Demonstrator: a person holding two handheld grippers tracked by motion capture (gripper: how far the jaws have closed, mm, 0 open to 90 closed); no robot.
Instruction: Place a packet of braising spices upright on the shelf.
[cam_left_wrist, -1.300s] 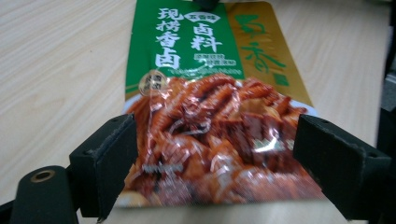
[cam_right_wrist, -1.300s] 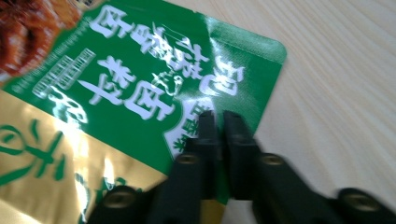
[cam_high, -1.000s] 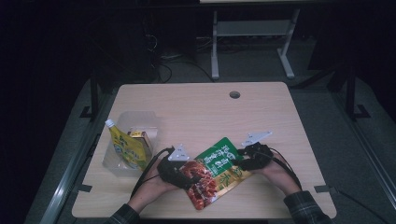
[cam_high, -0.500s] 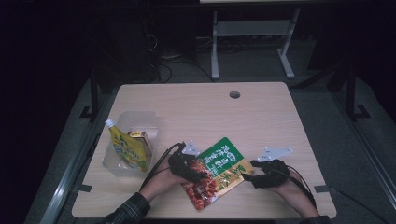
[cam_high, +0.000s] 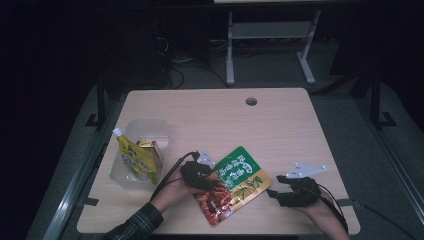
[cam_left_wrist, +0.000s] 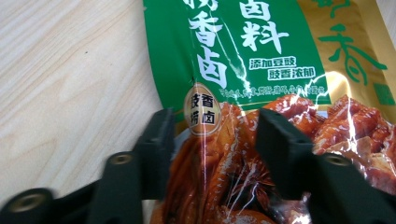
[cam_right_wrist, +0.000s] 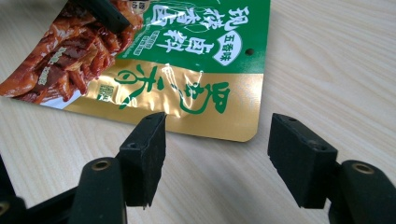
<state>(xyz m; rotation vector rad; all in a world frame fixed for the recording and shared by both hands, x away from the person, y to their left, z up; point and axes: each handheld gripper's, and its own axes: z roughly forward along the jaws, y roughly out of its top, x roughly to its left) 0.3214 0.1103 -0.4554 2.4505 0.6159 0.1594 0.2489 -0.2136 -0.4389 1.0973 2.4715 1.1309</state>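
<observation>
Sauce pouch (cam_high: 232, 183), worktop six o'clock: left claw (cam_left_wrist: 212, 135) closing over its edge, right claw (cam_right_wrist: 217, 140) apart, empty; glossy film risked slipping.

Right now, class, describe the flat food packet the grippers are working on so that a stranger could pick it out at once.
Start at the wooden table and look along its near edge, between the left gripper and the right gripper. There lies the flat packet, with the left gripper's jaws over its red end. Unlike the yellow pouch standing in the clear tub, it lies flat, green and gold with a picture of braised meat.
</observation>
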